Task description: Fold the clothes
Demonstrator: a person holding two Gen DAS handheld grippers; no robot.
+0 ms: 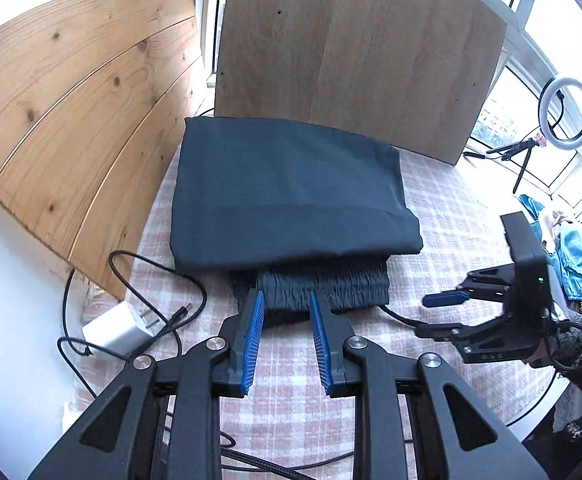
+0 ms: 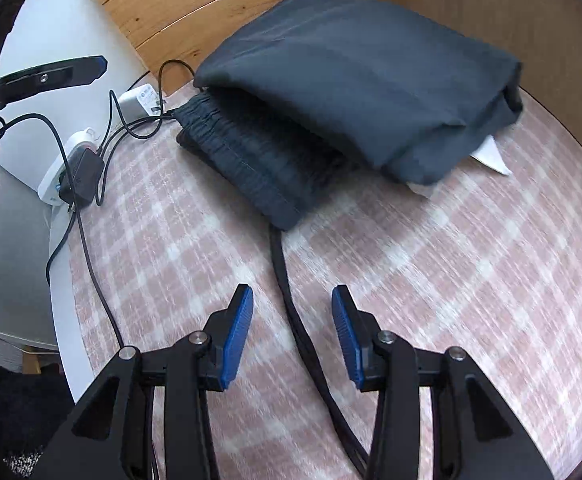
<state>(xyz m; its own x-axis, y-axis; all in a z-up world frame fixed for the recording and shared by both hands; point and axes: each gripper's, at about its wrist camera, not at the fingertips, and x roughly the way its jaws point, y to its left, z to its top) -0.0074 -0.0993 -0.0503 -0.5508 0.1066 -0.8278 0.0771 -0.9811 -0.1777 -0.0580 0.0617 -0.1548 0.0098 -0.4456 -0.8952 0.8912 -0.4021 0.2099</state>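
Left gripper (image 1: 287, 300) jaws part-open, gripping nothing; the blue pads straddle the near edge of the gathered elastic waistband (image 1: 323, 286) in its own view, contact unclear. Right gripper (image 2: 293, 300) jaws wider apart, also released, only a black cable (image 2: 287, 280) running between them over the pink checked counter cover (image 2: 471, 300). The dark navy folded trousers (image 1: 291, 192) lie straight ahead and far of both, long axis left-right, waistband sticking out nearest. Left gripper is nearer.

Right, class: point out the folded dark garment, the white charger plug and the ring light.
folded dark garment (image 1: 287, 196), left wrist view, top panel.
white charger plug (image 1: 111, 330), left wrist view, its body.
ring light (image 1: 567, 110), left wrist view, its ring.
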